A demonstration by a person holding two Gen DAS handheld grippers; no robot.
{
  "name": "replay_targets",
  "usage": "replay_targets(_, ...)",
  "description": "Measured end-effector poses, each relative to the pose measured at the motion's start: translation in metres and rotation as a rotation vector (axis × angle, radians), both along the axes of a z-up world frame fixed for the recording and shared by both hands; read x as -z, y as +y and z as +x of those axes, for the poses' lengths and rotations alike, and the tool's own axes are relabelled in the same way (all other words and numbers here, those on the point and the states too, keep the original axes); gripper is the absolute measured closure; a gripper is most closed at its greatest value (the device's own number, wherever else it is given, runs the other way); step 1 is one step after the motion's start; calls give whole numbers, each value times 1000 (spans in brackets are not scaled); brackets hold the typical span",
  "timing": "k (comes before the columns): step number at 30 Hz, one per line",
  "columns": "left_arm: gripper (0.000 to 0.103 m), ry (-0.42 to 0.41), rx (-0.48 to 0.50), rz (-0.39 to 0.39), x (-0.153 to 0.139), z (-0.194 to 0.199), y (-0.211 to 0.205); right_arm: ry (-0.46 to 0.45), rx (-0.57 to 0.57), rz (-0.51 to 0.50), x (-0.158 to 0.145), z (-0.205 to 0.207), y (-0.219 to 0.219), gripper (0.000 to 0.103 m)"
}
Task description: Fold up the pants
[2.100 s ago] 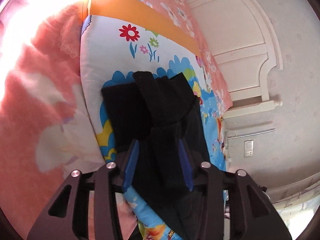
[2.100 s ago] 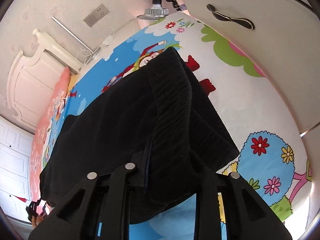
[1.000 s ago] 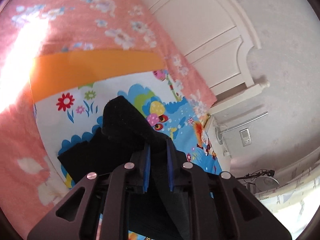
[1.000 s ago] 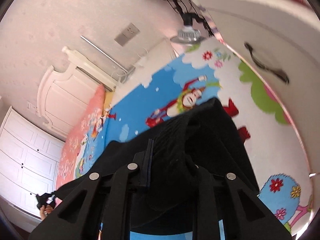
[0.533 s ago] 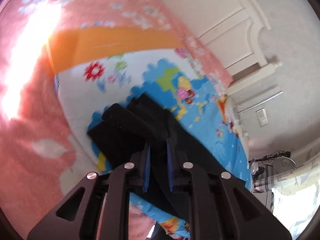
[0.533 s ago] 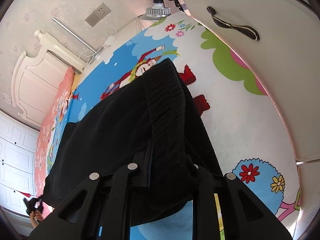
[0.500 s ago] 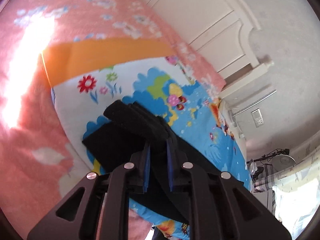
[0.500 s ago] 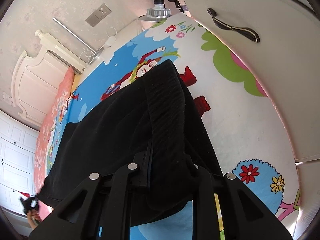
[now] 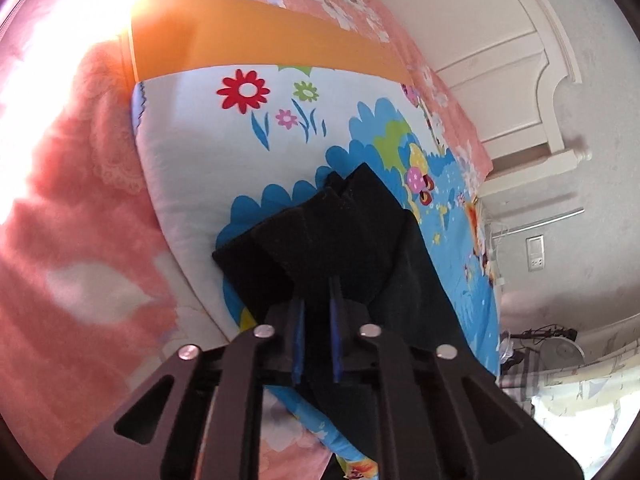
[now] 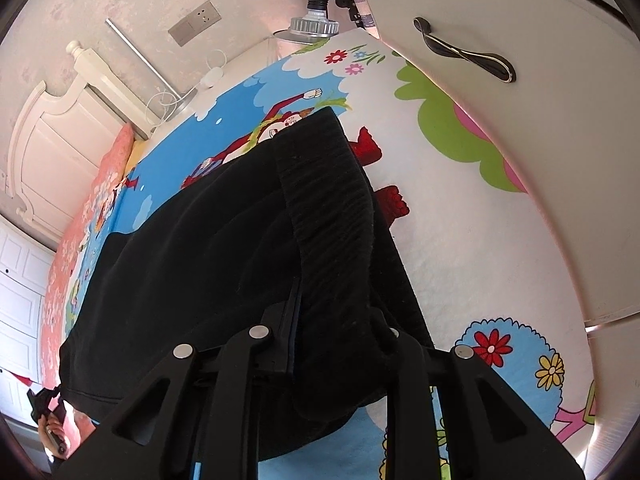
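**Black pants pinched at both ends, draped over the cartoon bedsheet**

Left gripper: blue-lined jaws drawn close together, clamped on a bunched fold of the black pants. Cloth rising ahead of the fingertips in a dark peak, then sloping down and away to the right along the cartoon bedsheet. Beyond the sheet, an orange band, then a pink floral blanket washed out by glare at the upper left. Seen only from this side: a white headboard at the upper right.

Right gripper: jaws pressed onto the ribbed waistband, the right finger mostly buried under cloth. Pants spreading wide to the left, lying on the sheet. Seen only from this side: the garment's full breadth, a cupboard door with a dark handle at the upper right, a round lamp at the top, a wall socket.
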State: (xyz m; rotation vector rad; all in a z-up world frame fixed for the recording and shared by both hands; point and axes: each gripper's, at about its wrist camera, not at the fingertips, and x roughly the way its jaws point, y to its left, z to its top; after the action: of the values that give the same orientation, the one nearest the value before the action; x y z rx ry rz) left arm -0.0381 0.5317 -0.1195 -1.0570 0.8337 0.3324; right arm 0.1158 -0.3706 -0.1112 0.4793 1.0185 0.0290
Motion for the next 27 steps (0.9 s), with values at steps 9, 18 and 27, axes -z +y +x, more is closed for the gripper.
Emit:
replay_targets(9, 98, -171, 108, 248, -174, 101, -25, -181, -39, 154, -95, 34, -9, 85)
replay_targets(18, 98, -2, -26, 17, -30, 17, 7, 16, -36, 90, -3, 11, -6, 85)
replay_targets(27, 98, -42, -21, 27, -31, 18, 7, 4, -43, 54, -11, 10, -4, 85)
